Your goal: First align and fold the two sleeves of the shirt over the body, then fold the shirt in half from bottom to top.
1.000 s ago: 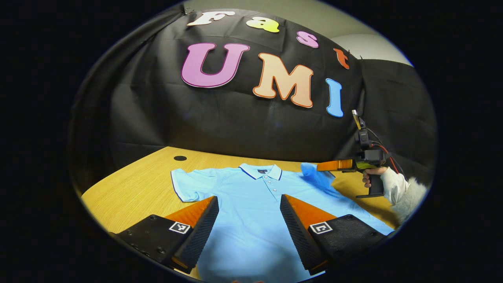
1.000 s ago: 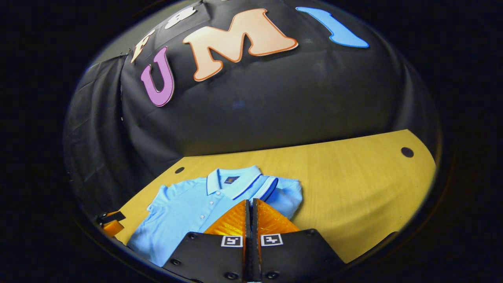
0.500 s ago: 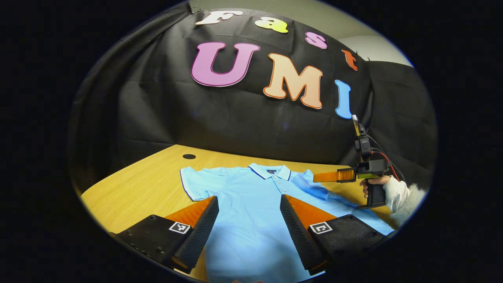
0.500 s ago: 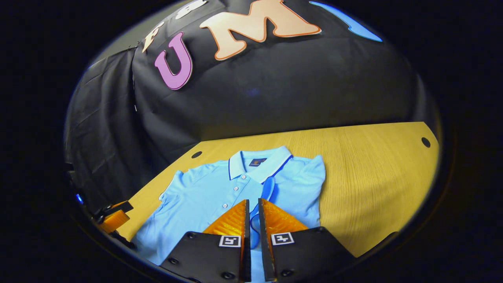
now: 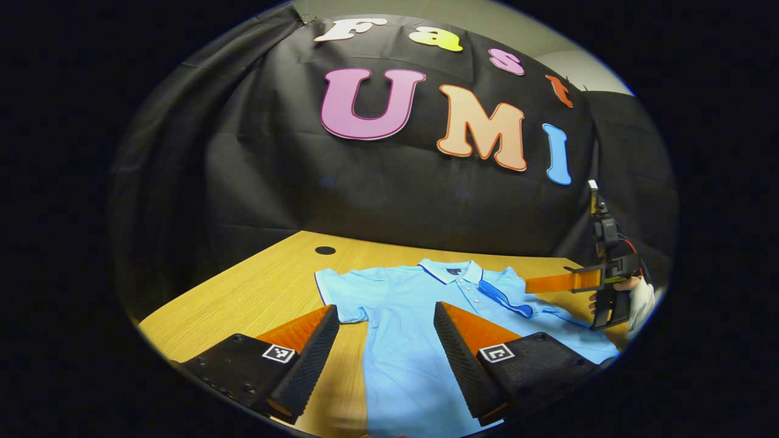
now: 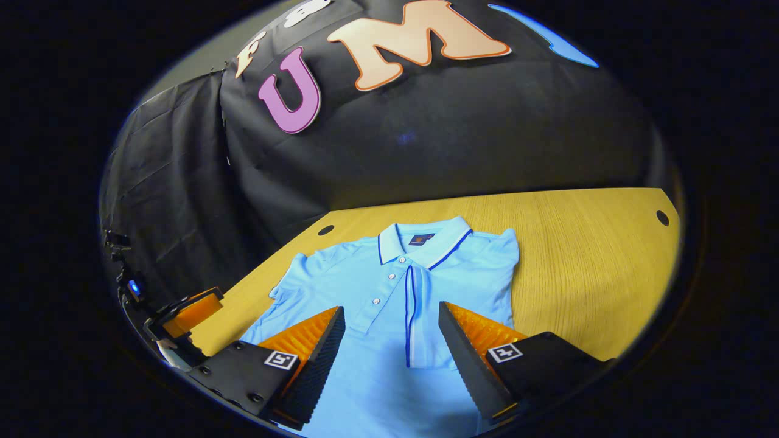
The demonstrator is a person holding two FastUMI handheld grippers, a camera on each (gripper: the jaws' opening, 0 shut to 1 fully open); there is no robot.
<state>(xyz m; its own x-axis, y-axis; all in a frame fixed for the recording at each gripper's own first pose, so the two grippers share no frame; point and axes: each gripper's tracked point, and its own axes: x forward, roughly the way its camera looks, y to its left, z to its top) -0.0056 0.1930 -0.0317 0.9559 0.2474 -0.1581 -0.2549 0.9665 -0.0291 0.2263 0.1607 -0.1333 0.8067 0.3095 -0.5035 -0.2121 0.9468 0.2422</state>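
Observation:
A light blue polo shirt [image 5: 408, 322] lies flat on the wooden table [image 5: 243, 298], collar toward the wall. One sleeve [image 5: 504, 296] is folded over the chest, and in the right gripper view this sleeve [image 6: 420, 331] lies beside the button placket of the shirt [image 6: 365, 274]. The other sleeve [image 5: 339, 292] is spread out flat. My left gripper [image 5: 385, 311] hovers open over the shirt's lower body. Above the folded sleeve my right gripper [image 6: 391, 311] stands open, holding nothing. In the left gripper view the right gripper [image 5: 538, 284] is seen side-on, held by a hand [image 5: 636, 298].
The table [image 6: 578, 255] has bare wood beside the shirt and small round holes [image 5: 325, 250] [image 6: 662, 217] near the back corners. The black cloth wall stands close behind. The left gripper [image 6: 195, 310] appears low on the left in the right gripper view.
My right gripper has opened and let go of the sleeve, which now lies folded on the chest. It has drawn back from the shirt. My left gripper drifted leftward.

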